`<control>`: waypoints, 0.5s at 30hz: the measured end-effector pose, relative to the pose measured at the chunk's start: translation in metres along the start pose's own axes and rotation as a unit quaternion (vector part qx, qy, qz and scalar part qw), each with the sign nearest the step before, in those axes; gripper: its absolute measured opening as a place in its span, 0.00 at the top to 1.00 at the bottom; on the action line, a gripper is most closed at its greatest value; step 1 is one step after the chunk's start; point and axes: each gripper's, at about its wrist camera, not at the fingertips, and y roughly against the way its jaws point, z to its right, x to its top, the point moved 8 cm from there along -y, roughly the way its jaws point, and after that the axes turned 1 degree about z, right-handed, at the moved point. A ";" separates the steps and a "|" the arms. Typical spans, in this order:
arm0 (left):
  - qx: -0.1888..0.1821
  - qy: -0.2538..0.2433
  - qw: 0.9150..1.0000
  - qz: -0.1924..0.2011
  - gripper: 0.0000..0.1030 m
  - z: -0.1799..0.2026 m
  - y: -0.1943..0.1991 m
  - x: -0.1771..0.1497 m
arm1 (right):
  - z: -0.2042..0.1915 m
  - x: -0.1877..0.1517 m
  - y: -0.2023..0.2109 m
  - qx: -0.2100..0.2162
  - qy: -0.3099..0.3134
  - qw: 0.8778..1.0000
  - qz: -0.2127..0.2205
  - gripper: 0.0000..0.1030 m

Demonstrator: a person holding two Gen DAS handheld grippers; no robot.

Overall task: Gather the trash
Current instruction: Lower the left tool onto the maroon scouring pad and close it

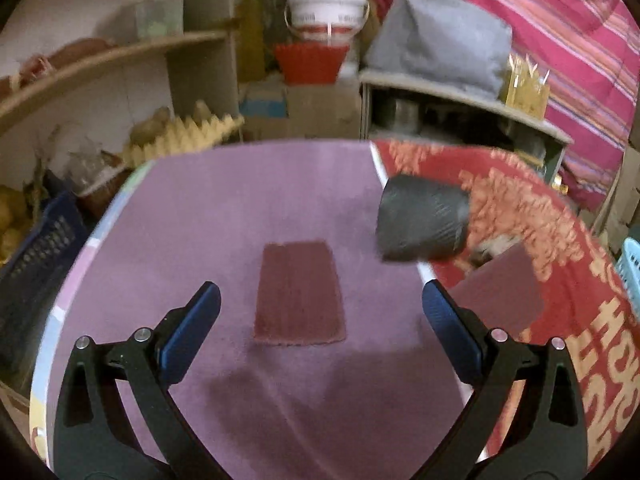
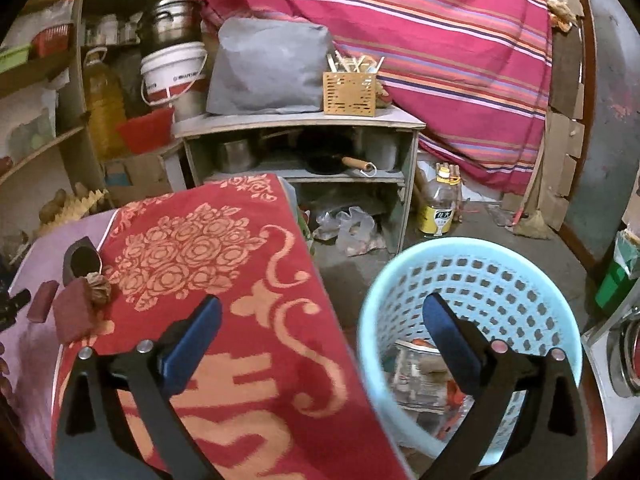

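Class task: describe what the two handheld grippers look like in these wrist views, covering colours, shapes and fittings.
Both the left gripper and the right gripper have two black, curved, cut-out fingers, blue rectangular pads on their inner faces, and round silver pivot pins. No cables or sleeves show.

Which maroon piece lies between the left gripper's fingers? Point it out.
The flat maroon piece on the purple cloth, centred ahead of the open left gripper. The other lies right, on the red cloth.
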 end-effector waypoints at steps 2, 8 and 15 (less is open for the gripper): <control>0.002 -0.007 1.000 -0.017 0.05 -0.002 -0.012 -0.004 | -0.015 -0.001 -0.005 0.003 0.004 1.000 -0.001 0.05; 0.007 -0.002 0.999 -0.037 0.05 -0.013 -0.026 -0.003 | -0.051 -0.003 -0.024 0.045 -0.012 0.998 -0.031 0.05; -0.010 0.003 0.997 -0.078 0.12 -0.015 -0.044 -0.011 | -0.100 -0.008 -0.029 0.072 0.026 0.997 -0.034 0.05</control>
